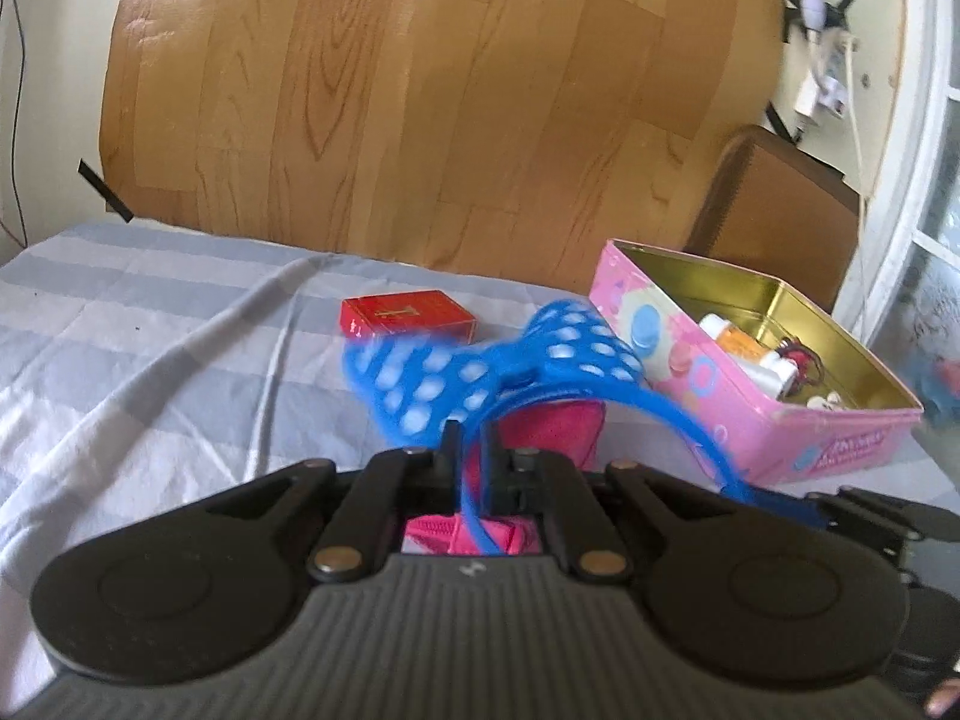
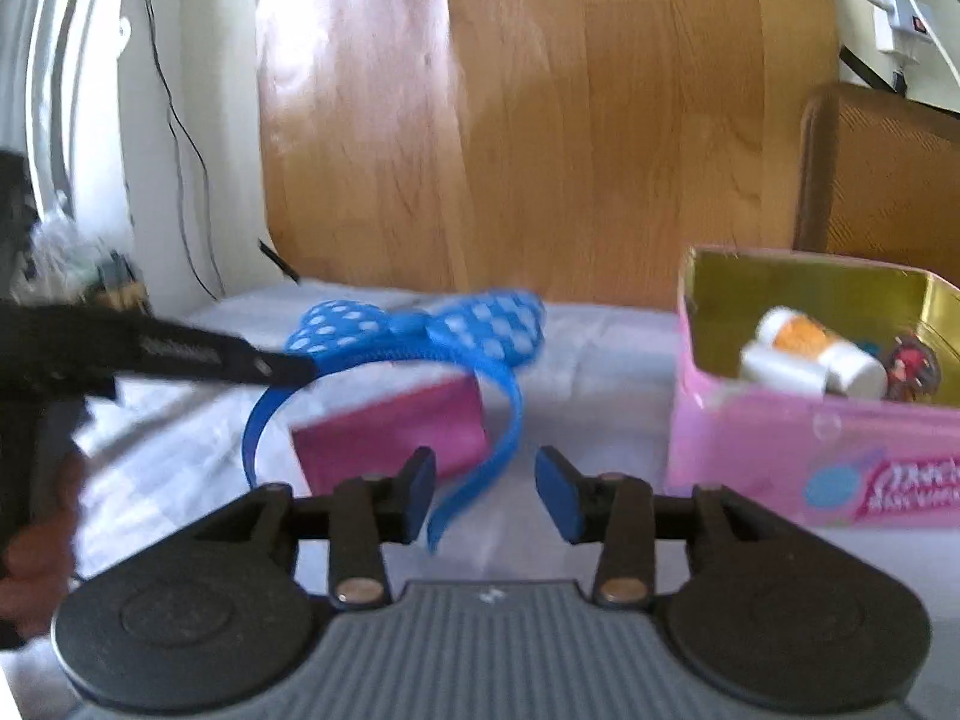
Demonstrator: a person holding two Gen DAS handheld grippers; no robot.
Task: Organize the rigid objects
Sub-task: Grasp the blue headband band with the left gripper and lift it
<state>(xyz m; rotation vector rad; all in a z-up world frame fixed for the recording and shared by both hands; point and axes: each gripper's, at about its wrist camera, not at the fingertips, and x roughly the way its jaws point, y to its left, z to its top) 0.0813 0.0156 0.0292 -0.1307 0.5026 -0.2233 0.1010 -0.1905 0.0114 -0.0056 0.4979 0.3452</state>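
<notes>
A blue headband [image 1: 480,366] with a white-dotted bow hangs above the striped bed sheet [image 1: 150,324]. My left gripper [image 1: 468,450] is shut on one side of its band. In the right wrist view the headband [image 2: 420,324] arches in front of me, with the left gripper's fingers [image 2: 270,367] clamping its left side. My right gripper [image 2: 486,480] stands open. The band's other end hangs between its blue pads [image 2: 555,492] without touching either. An open pink tin [image 2: 804,444] sits to the right.
The pink tin [image 1: 750,396] holds a white and orange bottle [image 2: 810,351] and small trinkets. A magenta box [image 2: 390,438] lies on the sheet under the headband, and a red card box [image 1: 408,315] lies farther back. A wooden board [image 1: 420,90] leans behind. A hand [image 2: 36,546] shows at the left.
</notes>
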